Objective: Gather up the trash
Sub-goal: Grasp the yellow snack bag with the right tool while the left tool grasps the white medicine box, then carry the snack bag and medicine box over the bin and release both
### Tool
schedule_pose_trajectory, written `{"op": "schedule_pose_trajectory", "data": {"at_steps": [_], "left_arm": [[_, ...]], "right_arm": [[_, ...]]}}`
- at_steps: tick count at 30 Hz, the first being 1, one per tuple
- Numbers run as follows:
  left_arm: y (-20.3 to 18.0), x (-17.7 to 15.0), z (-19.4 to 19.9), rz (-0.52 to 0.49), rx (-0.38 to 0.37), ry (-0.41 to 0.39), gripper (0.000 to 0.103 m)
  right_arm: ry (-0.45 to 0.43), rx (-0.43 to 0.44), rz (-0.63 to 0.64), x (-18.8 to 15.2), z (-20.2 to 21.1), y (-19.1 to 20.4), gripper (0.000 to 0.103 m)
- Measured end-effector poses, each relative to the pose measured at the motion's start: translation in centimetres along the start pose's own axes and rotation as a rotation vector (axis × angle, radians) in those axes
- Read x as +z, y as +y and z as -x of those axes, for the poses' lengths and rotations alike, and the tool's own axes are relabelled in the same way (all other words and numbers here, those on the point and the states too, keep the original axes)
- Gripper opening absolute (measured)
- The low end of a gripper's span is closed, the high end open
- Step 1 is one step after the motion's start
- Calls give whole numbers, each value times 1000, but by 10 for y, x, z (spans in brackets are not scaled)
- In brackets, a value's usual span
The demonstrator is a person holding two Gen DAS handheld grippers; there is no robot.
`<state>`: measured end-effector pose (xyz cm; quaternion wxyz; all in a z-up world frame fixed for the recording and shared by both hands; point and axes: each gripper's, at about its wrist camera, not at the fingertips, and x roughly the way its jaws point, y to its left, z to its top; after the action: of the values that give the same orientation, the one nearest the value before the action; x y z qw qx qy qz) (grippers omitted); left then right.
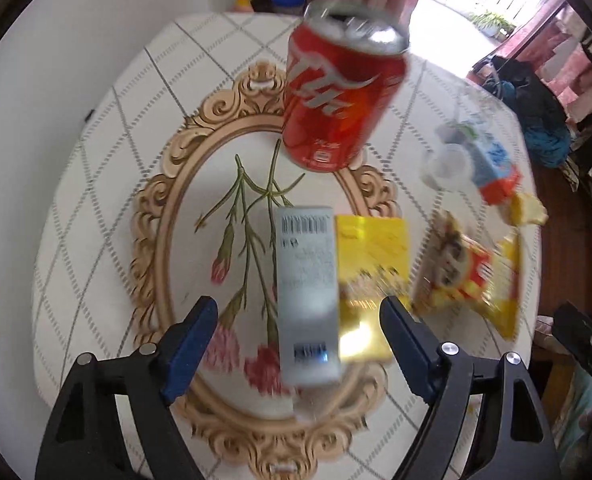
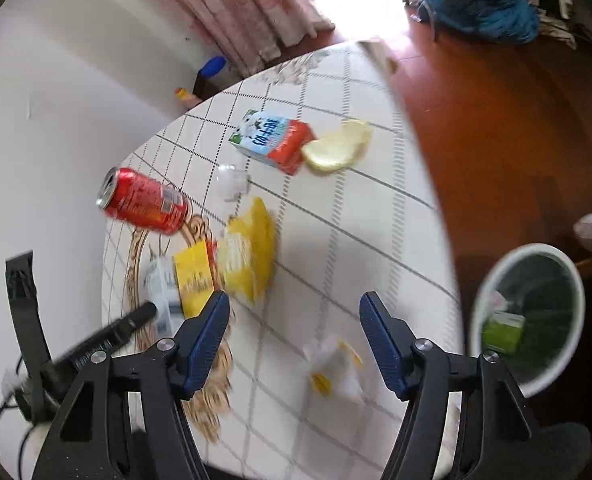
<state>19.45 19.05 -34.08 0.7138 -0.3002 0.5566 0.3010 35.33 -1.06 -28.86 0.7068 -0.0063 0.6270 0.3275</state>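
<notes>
Both hand-held grippers spread wide and empty above the littered surface (image 2: 376,216).

Left hand-held gripper (image 1: 298,320) over one grey-and-yellow box (image 1: 308,292); right hand-held gripper (image 2: 293,320) near the edge beside one bin (image 2: 536,312); one red can (image 1: 342,100), one carton (image 2: 273,140), two yellow wrappers.

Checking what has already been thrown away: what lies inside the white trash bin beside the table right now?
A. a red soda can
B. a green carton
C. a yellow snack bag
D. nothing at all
B: the right wrist view shows a green carton lying inside the white trash bin, while the red soda can and yellow snack bag are on the table.
</notes>
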Motion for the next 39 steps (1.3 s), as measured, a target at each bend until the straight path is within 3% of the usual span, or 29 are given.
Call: {"op": "schedule_pose_trajectory", "data": {"at_steps": [2, 3, 4, 6, 9, 12, 16, 20, 26, 31, 39], "left_arm": [[1, 5, -11, 9, -15, 20, 79], [2, 5, -14, 12, -24, 27, 64], [3, 5, -17, 15, -31, 37, 41], [6, 2, -23, 21, -50, 56, 32], [7, -3, -23, 0, -23, 31, 31], [8, -9, -20, -10, 12, 13, 31], [4, -16, -6, -39, 51, -24, 31], [-6, -26, 17, -82, 85, -83, 31], [-26, -42, 67, -126, 66, -177, 31], [-59, -49, 116, -173, -7, -254, 31], [-146, -70, 175, -319, -158, -334, 31]], "right_arm": [[54, 17, 2, 15, -28, 8, 75], [82, 27, -5, 20, -41, 11, 77], [107, 41, -16, 24, -53, 12, 77], [148, 64, -23, 30, -74, 18, 77], [182, 68, -9, 33, -94, 26, 76], [198, 76, -5, 32, -107, 31, 51], [173, 60, 21, 32, -103, 39, 38], [130, 38, 54, 27, -86, 45, 36], [28, 25, 88, 17, -33, 39, 36], [-70, 23, 94, 6, 27, 17, 35], [-228, -9, 19, -11, 138, -59, 35]]}}
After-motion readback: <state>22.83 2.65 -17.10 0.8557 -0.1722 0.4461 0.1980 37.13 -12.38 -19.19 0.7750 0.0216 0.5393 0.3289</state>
